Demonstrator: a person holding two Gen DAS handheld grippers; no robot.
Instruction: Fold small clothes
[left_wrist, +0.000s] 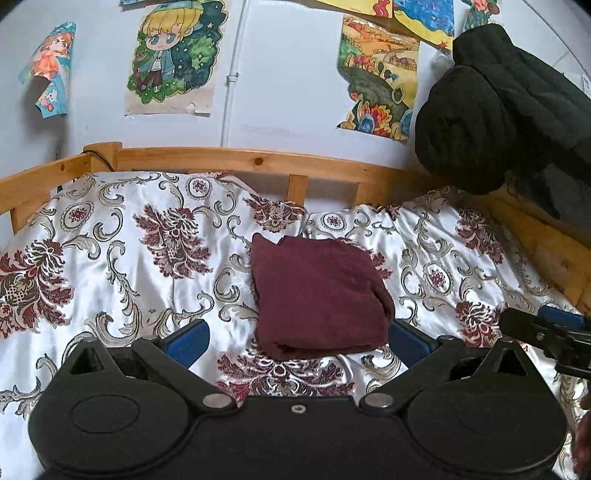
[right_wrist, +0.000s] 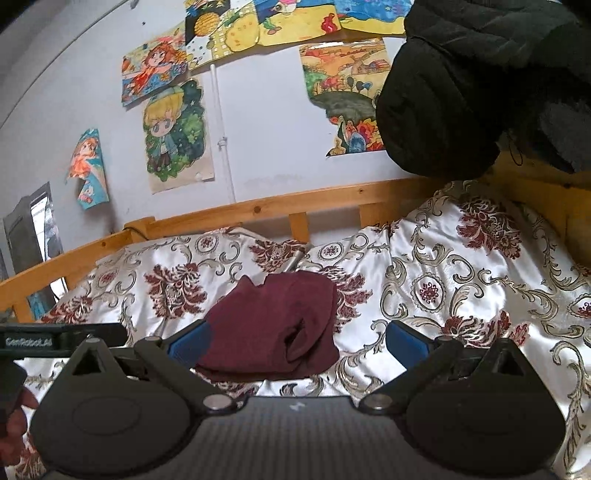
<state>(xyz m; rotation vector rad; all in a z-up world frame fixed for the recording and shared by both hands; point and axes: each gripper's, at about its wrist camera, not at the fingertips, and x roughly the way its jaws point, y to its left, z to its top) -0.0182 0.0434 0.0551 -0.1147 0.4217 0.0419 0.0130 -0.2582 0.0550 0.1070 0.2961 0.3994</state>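
A bed in a room with drawings on the wall

The wall (left_wrist: 288, 92) is pale and has bright drawings (left_wrist: 173, 55) stuck on it, one of a child with yellow hair. A wooden bed frame (left_wrist: 236, 158) runs along it. A shiny white bedspread (left_wrist: 110, 266) with dark red flowers covers the bed. A big black padded coat (left_wrist: 491, 110) hangs at the right.

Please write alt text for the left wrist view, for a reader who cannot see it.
A folded maroon garment lies on a floral satin bedspread, just ahead of the open left gripper, whose blue fingertips hold nothing. Behind are a wooden bed rail, wall drawings and a black jacket.
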